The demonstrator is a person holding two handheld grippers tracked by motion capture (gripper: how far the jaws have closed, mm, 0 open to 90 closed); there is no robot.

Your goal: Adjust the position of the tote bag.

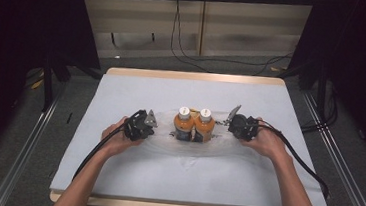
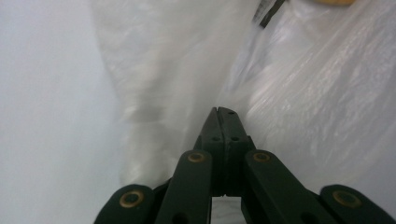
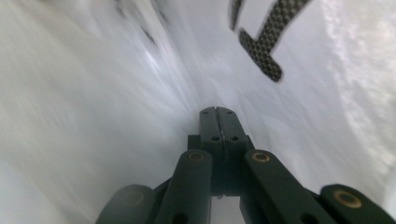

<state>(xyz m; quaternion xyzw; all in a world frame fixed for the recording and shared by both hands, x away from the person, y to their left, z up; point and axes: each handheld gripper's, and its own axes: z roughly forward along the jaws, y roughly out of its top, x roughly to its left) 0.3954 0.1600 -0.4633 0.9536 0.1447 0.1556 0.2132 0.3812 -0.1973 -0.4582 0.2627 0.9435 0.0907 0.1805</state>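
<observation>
Left gripper view has the left gripper [image 2: 223, 112] with its jaws pressed together on thin clear plastic film [image 2: 322, 93], the pinch at a fold of it. Right gripper view has the right gripper [image 3: 218, 111] likewise clamped tight on the same film, blurred around it. From the high view, the film is a bag [image 1: 167, 143] lying near the middle of the table [image 1: 122, 82], holding two orange bottles [image 1: 194, 125] with white caps, upright and touching. Each hand grips from one side, forearms angled in from the near edge.
</observation>
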